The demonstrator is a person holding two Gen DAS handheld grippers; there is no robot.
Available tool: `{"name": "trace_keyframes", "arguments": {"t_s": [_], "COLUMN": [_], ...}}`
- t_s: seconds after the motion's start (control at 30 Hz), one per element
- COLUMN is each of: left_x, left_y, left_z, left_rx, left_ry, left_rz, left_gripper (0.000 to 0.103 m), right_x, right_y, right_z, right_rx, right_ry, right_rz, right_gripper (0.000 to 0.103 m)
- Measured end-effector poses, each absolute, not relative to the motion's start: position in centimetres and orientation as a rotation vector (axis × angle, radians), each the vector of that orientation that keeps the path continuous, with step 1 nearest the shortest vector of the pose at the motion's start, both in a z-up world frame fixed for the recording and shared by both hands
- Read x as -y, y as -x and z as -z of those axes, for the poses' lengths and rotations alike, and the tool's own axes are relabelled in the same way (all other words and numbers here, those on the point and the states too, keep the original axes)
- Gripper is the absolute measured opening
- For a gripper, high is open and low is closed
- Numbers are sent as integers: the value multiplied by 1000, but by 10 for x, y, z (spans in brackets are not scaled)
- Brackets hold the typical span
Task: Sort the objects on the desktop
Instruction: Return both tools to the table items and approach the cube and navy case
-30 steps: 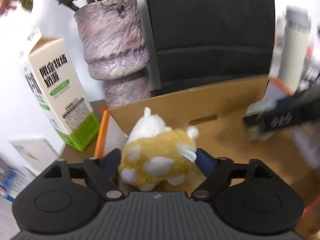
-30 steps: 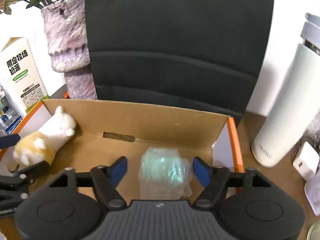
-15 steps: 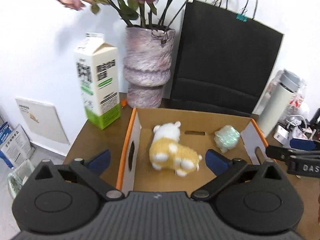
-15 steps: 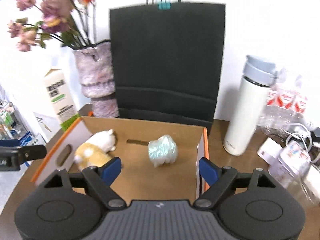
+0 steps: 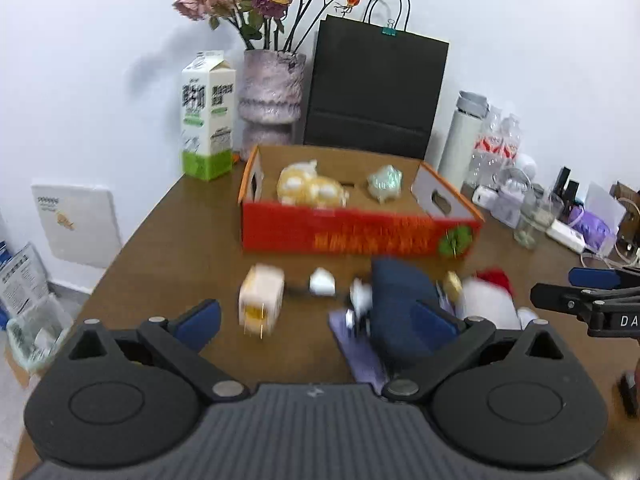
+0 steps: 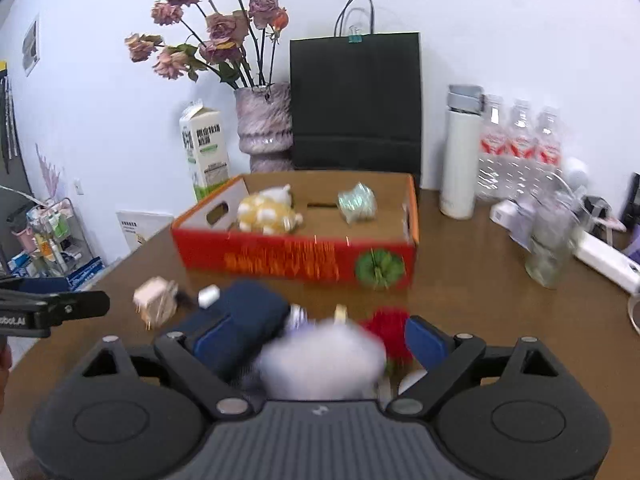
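1. Left wrist view: brown worktop (image 5: 168, 240), largest thing in sight, carrying everything else.
2. Red cardboard box (image 5: 360, 232) at mid-worktop, open on top, serving by the look of it as the sorting bin.
3. Against the wall behind the box: black paper bag (image 5: 376, 92), vase of dried roses (image 5: 272, 96), milk carton (image 5: 208, 116), white flask (image 5: 464, 136). Probably fixtures, not items to sort.
4. Already inside the box: yellow-and-white plush (image 5: 308, 190) toward the left, pale green wrapped bundle (image 5: 385, 181) toward the right, apart from each other. Counts as done.
5. Left to do, loose on the worktop in front of the box: dark blue soft item (image 5: 400, 304), largest of the pile and blurred; white plush with a red cap (image 5: 488, 296) just beside it; lilac flat piece (image 5: 360, 348) under the blue one.
6. Smaller leftovers: pale cube-shaped thing (image 5: 261, 300), small white piece (image 5: 322, 282), small yellowish piece (image 5: 453, 281). Too smeared to name further.
7. Left gripper (image 5: 316, 316): fingers spread fully, nothing clasped, hanging short of the loose pile.
8. Right gripper (image 6: 316, 340): fingers opening, white plush lying between them but not pinched.
9. Judgement: early in the job, two in, roughly six out.
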State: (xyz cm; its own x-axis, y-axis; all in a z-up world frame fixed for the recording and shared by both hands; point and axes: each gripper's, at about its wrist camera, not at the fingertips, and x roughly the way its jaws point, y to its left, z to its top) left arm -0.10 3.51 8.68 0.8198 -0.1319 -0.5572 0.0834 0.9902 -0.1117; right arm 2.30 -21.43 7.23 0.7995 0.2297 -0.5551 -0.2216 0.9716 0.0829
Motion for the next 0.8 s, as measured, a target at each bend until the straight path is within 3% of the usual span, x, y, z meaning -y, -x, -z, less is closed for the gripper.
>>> {"name": "trace_keyframes", "arguments": {"t_s": [0.5,0.8], "left_x": [2,1], "left_y": [173,194], "left_z": [-22,-17], "left_rx": [-434,-391], "left_ry": [-7,-39], "left_rz": [82,51], "left_gripper": [103,103], "right_x": [194,194], "right_y": [161,193], "right_z": [-5,1], "right_rx": [-444,-381], "right_ry": [15,16], "right_rz": [-115,-122], "right_gripper": [95,95]}}
